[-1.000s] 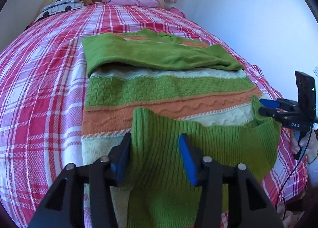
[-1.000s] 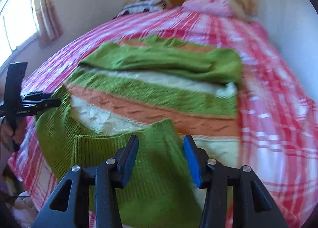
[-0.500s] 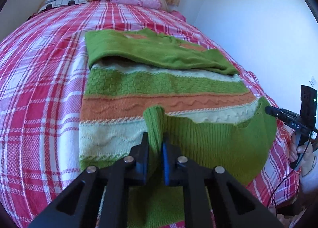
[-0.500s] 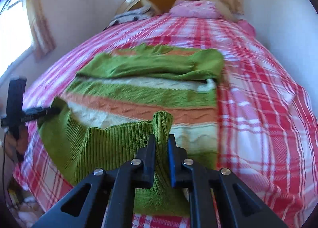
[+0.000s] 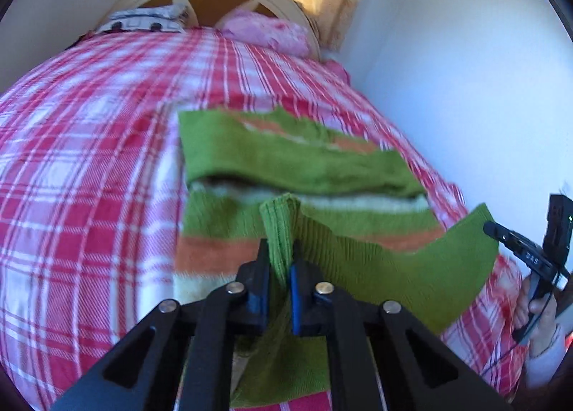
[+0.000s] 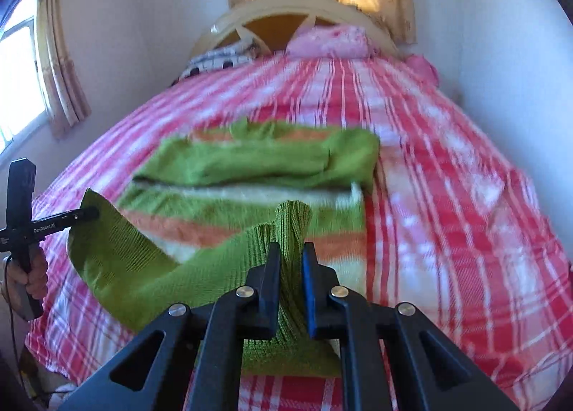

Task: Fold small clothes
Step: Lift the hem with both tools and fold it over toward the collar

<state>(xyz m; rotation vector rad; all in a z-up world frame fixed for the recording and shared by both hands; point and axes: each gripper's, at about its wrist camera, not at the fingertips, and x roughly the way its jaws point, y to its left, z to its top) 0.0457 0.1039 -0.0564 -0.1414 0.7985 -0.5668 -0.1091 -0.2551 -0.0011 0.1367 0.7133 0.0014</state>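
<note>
2 grippers, left (image 5: 280,260) and right (image 6: 290,260): jaws clamped on green hem (image 5: 386,275) of striped sweater (image 6: 250,192).

Bedspread (image 6: 447,196) lies bare to the right of the sweater (image 6: 258,163) & beyond it toward the pillows (image 6: 327,40): wide open room there. Wall (image 5: 465,88) runs close along that side of the bed, narrow strip only. Lifted green hem hangs btwn left gripper (image 5: 278,269) & right gripper (image 6: 290,269), blocking the way across the near edge. Headboard (image 6: 286,8) closes off the far end.
</note>
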